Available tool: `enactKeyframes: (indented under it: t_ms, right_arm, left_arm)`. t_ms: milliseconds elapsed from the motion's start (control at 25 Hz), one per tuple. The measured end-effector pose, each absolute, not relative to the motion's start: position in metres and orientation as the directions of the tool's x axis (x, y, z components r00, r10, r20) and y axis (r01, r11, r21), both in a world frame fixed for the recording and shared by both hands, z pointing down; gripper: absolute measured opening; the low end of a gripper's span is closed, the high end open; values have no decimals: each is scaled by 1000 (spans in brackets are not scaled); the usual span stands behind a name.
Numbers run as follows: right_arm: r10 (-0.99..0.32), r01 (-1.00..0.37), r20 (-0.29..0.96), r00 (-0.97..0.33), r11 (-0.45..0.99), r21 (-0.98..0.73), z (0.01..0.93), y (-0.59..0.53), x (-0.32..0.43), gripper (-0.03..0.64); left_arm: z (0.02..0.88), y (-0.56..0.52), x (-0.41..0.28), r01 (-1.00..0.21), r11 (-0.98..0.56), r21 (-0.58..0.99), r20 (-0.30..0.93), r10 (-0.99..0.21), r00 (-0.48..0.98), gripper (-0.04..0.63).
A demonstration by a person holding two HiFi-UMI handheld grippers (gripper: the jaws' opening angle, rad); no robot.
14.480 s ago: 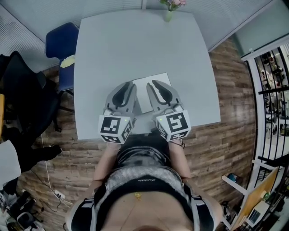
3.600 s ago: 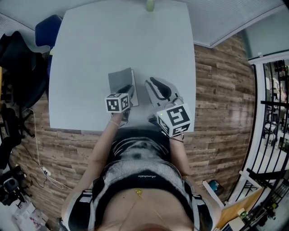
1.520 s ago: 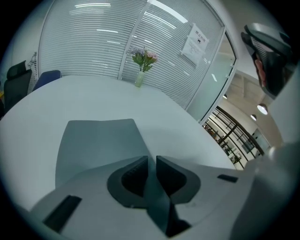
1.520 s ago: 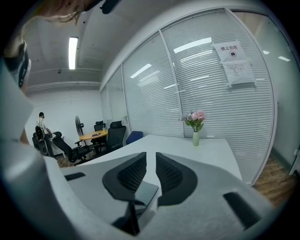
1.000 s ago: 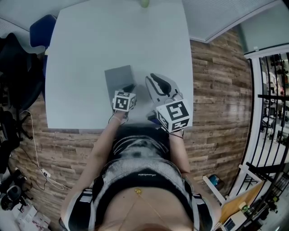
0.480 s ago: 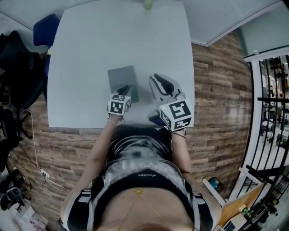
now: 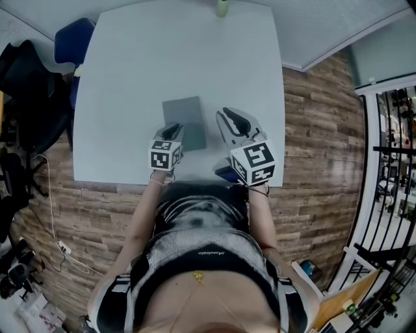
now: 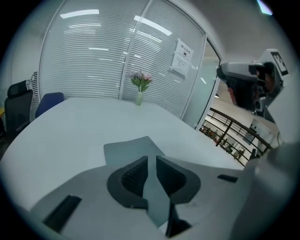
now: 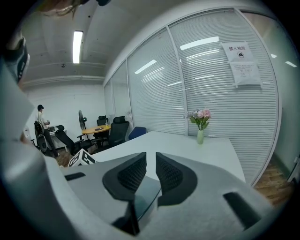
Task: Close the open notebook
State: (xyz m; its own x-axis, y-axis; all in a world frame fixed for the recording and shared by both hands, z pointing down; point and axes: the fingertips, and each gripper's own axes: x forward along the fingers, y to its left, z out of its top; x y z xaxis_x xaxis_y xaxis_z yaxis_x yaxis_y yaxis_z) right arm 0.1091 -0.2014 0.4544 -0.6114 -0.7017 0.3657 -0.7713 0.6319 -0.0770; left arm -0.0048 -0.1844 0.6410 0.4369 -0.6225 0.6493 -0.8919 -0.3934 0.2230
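Observation:
The notebook (image 7: 185, 121) lies closed on the white table (image 7: 130, 78), its grey cover up. In the left gripper view the notebook (image 8: 129, 147) sits just beyond the jaw tips. My left gripper (image 7: 171, 130) is at the notebook's near left corner, shut, with nothing between its pads. My right gripper (image 7: 229, 118) hovers just right of the notebook, also shut and holding nothing. The left gripper (image 8: 151, 161) points along the table; the right gripper (image 9: 150, 161) points toward the far end. The right gripper's body (image 8: 253, 86) shows at upper right.
A small vase of flowers (image 7: 221, 8) stands at the table's far edge, the same vase (image 9: 200, 123) showing ahead of the right gripper. A blue chair (image 7: 73, 39) and a black office chair (image 7: 26, 84) stand left of the table. Glass walls with blinds enclose the room.
The notebook showed white open pages at first and now lies closed with its grey cover up. In the last second my left gripper drew back toward the near edge.

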Motion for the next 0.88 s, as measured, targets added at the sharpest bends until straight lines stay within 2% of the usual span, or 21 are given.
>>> enactKeyframes:
  t_ms: [520, 880]
  right_arm:
    - [-645, -740, 439, -626, 669, -73, 486, -193, 84, 64]
    - [-601, -712, 450, -660, 692, -121, 500, -181, 71, 59]
  left_arm:
    - [592, -176, -8, -860, -450, 240, 580, -644, 499, 26]
    - [545, -174, 5, -824, -537, 180, 514, -663, 544, 23]
